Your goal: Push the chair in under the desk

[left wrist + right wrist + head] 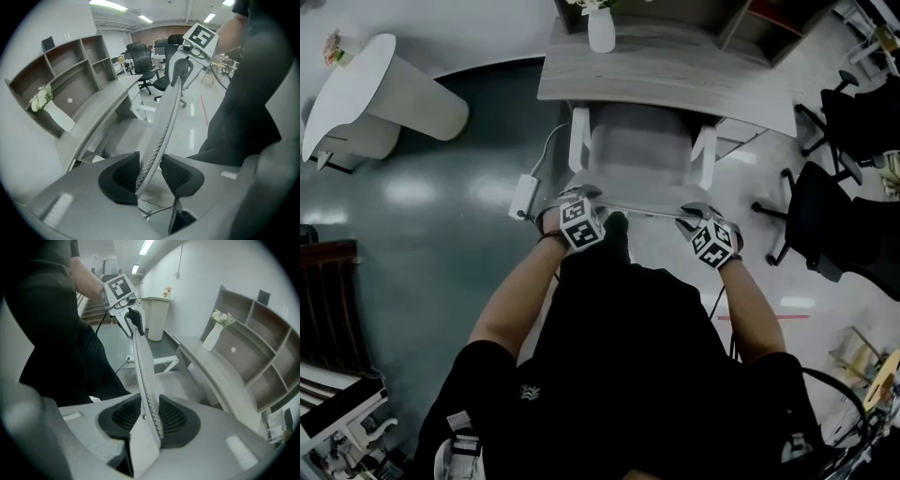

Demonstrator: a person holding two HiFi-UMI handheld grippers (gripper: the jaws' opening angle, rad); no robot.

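The chair [639, 155] stands at centre frame, its seat partly under the desk [675, 80] at the top and its backrest [642, 208] nearest the person. The left tool [584, 200] and the right tool [696, 218] are each clamped on the backrest's top edge, one toward each end. The push should probably run level and even from both sides, so the chair rolls straight and its armrests [578, 139] clear the desk edge without catching.

No words, brands or numbers can be read; the small white emblem [530, 392] on the shirt [619, 347] is illegible.
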